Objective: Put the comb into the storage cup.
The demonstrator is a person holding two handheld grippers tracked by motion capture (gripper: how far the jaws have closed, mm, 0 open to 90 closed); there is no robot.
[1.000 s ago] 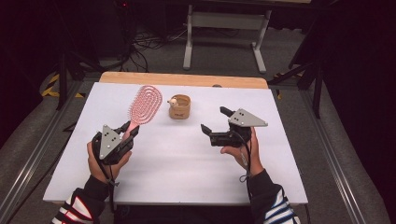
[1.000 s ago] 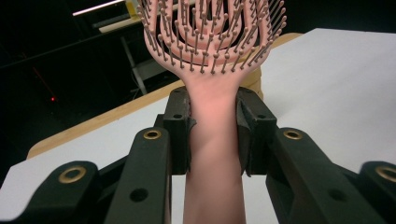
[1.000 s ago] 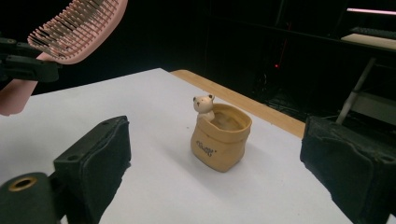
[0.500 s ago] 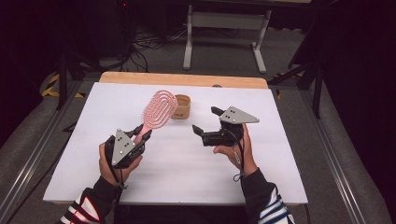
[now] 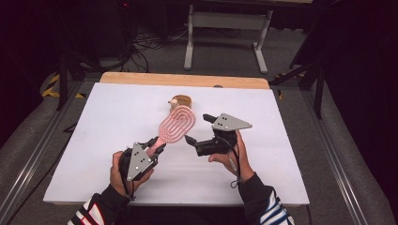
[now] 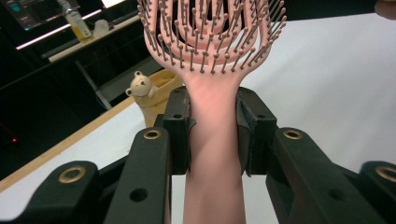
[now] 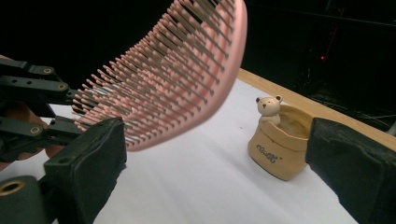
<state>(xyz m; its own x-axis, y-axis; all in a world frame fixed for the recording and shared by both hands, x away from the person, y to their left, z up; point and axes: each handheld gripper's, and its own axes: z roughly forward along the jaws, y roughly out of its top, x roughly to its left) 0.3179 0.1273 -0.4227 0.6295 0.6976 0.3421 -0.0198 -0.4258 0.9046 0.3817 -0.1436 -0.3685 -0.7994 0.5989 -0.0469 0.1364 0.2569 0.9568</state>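
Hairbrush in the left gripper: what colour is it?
The hairbrush is pink, bristles included; the left gripper view shows it best.

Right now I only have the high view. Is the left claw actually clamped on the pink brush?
Observer: Yes. In the left gripper view, the left claw is shut on the pink brush, with a pad on each side of its handle.
Operator: What's the tan thing beyond it?
Observer: A tan pot with a bear figure peeking over its rim.
Operator: And the right claw?
Observer: The right claw is open and holds nothing. The brush's bristle side faces it.
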